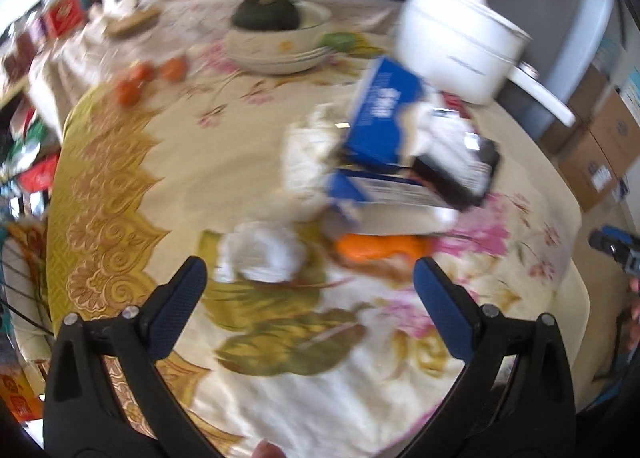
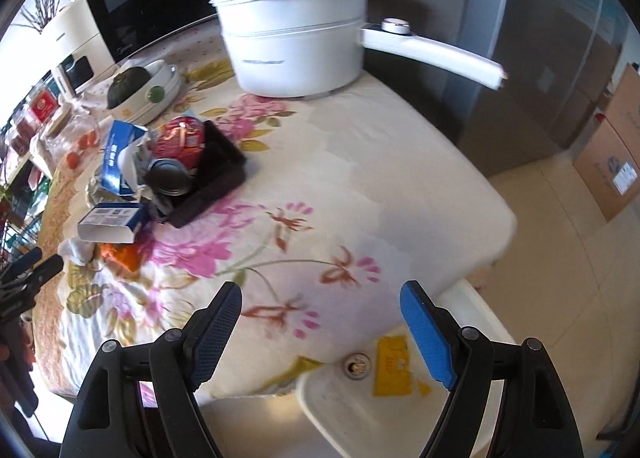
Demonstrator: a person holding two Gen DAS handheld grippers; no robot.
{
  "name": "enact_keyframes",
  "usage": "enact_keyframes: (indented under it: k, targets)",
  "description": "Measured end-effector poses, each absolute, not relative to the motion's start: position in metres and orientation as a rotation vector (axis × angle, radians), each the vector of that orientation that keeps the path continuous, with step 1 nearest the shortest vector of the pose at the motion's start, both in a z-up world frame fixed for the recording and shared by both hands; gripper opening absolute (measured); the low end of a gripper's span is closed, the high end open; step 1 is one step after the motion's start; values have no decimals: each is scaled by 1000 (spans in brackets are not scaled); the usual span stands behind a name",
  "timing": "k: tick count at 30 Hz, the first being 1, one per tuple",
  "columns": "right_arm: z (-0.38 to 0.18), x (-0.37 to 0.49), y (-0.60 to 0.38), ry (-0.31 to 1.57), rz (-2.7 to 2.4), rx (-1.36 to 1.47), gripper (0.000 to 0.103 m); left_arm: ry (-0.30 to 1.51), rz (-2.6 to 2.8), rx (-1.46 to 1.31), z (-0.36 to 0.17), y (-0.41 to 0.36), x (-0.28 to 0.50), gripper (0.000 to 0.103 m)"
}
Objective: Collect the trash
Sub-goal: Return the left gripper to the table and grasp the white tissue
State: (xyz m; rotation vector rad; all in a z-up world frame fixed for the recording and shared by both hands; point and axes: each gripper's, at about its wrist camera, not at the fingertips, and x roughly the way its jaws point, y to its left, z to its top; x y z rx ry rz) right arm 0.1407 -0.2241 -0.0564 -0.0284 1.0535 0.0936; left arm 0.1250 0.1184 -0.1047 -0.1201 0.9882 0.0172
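Just ahead of the left gripper (image 1: pixel 310 278), whose jaws stand released and empty, lies a crumpled white paper wad (image 1: pixel 262 254), slightly left of centre on the floral tablecloth (image 1: pixel 248 162). The right gripper (image 2: pixel 322 300), also spread empty, hovers farther off by the table's corner edge; open cloth surrounds the wad.

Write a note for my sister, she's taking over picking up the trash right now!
Left tool: open, empty, above the crumpled white tissue.
Right tool: open, empty, over the table corner by the white plastic bin.
Done: a yellow wrapper lies in the bin.
Left: blue cardboard cartons, orange wrapper, black plastic tray holding a red cup and dark lid.
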Motion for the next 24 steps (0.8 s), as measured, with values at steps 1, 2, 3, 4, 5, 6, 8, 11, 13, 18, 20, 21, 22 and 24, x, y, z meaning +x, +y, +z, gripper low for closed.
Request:
enact_keyframes:
  k: [1,2,3,4,5,6,8,11,13,18,20,21,22,24]
  targets:
    - [-57,143,-220,1056,97,-27,83,999,32,-134,-109,125,128,102]
    - [-58,146,-213,1058,103,-25,83,1011,48,-149,-115,131,131,102]
    - [-58,147,-210,1060,107,-23,83,1022,61,-160,-119,135,134,102]
    - [-59,149,-206,1062,112,-23,83,1039,81,-173,-125,139,137,102]
    - [-60,151,-202,1063,116,-24,83,1050,95,-179,-129,140,139,102]
    - [-61,153,-197,1065,120,-27,83,1060,104,-184,-134,141,142,101]
    - [-63,155,-191,1070,124,-35,83,1069,106,-178,-139,140,145,96]
    - [-68,158,-186,1081,124,-48,83,1063,92,-145,-143,133,148,89]
    - [-70,159,-185,1088,120,-51,83,1063,90,-140,-146,131,150,80]
    - [-73,159,-187,1097,113,-49,83,1052,77,-111,-149,130,158,75]
    - [-74,159,-188,1100,110,-52,83,1067,83,-106,-153,130,162,75]
    - [-74,159,-189,1101,109,-51,83,1072,87,-102,-156,131,164,74]
    - [-75,159,-190,1102,108,-50,83,1080,97,-99,-159,131,166,72]
    - [-76,159,-190,1105,107,-48,83,1069,102,-94,-159,130,169,71]
